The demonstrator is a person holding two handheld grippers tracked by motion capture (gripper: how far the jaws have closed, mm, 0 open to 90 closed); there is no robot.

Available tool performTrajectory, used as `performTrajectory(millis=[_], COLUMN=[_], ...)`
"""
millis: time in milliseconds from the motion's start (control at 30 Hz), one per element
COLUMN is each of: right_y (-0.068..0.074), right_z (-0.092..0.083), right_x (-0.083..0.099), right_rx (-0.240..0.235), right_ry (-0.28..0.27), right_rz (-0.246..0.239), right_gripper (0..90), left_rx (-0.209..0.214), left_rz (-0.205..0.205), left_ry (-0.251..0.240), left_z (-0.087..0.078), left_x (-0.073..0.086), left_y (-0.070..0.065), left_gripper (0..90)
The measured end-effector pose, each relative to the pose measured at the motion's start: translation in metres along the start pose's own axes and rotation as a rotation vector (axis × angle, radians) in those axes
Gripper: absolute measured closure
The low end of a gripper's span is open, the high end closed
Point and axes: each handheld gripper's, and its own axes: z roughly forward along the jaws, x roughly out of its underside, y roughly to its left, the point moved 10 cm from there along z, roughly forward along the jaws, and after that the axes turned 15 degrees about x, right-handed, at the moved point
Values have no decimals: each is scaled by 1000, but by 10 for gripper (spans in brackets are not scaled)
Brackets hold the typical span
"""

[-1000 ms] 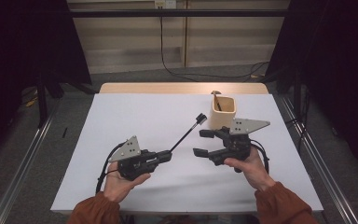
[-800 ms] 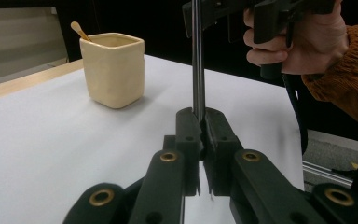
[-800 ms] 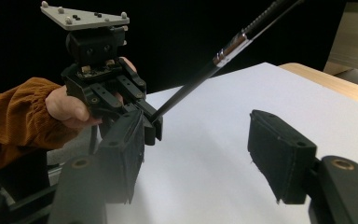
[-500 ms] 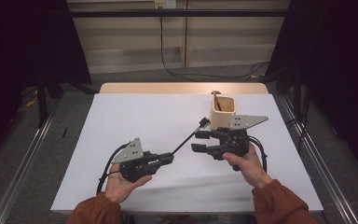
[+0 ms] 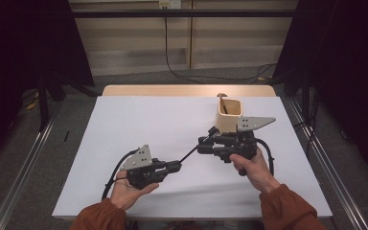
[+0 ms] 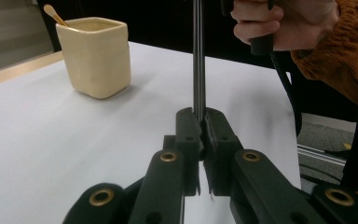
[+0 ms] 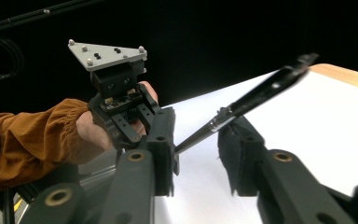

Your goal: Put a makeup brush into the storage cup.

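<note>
From the high view, the left gripper [image 5: 176,166] near the table's front edge held a thin black brush [image 5: 195,148] slanting up toward the right gripper [image 5: 202,145], which stood just in front of the cream cup [image 5: 229,115] near the far right corner.

In the left gripper view, the jaws were clamped tight on the brush handle [image 6: 198,60].

In the right gripper view, the jaws had just been closing, the brush [image 7: 242,105] between them but their pads not yet pressing it. A skewed closing could lever the brush from the left grip.
</note>
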Motion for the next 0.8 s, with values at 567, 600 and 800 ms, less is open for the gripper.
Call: performTrajectory(millis=[567,600,800], right_y=[3,3,5], right_z=[0,1,0], right_x=[-1,0,-1], right_rx=[-44,-46,-47], right_ry=[-2,-2,3], right_rz=[28,29,27], right_gripper=[844,846,851], left_rx=[-23,-28,-37], left_rz=[6,7,2], left_ry=[5,6,2], left_z=[5,4,4], left_x=[5,5,6], left_y=[5,6,7], left_gripper=[842,840,792])
